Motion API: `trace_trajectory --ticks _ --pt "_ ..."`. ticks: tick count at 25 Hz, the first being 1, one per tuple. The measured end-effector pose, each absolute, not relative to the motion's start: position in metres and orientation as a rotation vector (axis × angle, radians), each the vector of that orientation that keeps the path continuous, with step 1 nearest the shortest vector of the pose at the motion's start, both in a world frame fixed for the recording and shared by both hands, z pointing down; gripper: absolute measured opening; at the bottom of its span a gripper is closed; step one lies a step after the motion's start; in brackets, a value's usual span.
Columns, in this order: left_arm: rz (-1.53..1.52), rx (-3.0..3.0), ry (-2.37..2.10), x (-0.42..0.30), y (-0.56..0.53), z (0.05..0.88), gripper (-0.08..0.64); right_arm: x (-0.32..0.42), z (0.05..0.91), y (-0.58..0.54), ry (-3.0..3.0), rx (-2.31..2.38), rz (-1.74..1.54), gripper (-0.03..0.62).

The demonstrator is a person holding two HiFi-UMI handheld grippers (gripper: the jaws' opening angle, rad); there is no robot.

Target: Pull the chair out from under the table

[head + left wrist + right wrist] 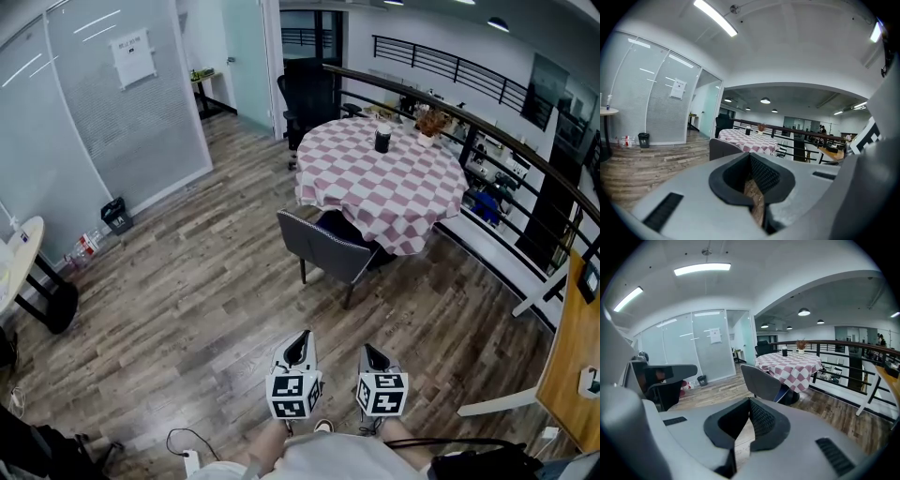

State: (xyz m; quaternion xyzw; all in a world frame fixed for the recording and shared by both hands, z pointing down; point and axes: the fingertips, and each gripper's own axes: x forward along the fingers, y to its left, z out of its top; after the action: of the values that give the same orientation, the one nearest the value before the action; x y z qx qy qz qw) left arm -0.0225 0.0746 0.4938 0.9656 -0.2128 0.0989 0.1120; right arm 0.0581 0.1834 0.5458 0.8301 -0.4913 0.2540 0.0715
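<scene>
both left gripper point(298, 344) and right gripper point(373, 352), jaws together and empty, hang well short of the chair point(325, 247).

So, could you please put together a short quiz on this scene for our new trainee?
1. True or false: the right gripper is gripping the grey chair.
2. What pattern is the cloth on the round table? A: checks. B: stripes. C: plain.
3. Fill in: the dark cup stands on the ____.
Key: 1 false, it is shut, empty and well short of the chair; 2 A; 3 table.
</scene>
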Motion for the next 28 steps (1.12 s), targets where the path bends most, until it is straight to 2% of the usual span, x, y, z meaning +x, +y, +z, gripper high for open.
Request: trace_trajectory --ticks 7,17,28 --pt "0.345 2.811 -0.609 0.006 0.07 0.507 0.003 0.084 0.552 0.171 -1.506 2.432 0.727 0.018" --pt "0.389 2.778 -0.647 0.022 0.061 0.527 0.003 0.096 0.577 0.161 -1.526 2.386 0.836 0.018" --pt "0.376 2.825 -0.599 0.088 0.016 0.521 0.003 0.157 0.567 0.113 -1.511 2.443 0.775 0.018"
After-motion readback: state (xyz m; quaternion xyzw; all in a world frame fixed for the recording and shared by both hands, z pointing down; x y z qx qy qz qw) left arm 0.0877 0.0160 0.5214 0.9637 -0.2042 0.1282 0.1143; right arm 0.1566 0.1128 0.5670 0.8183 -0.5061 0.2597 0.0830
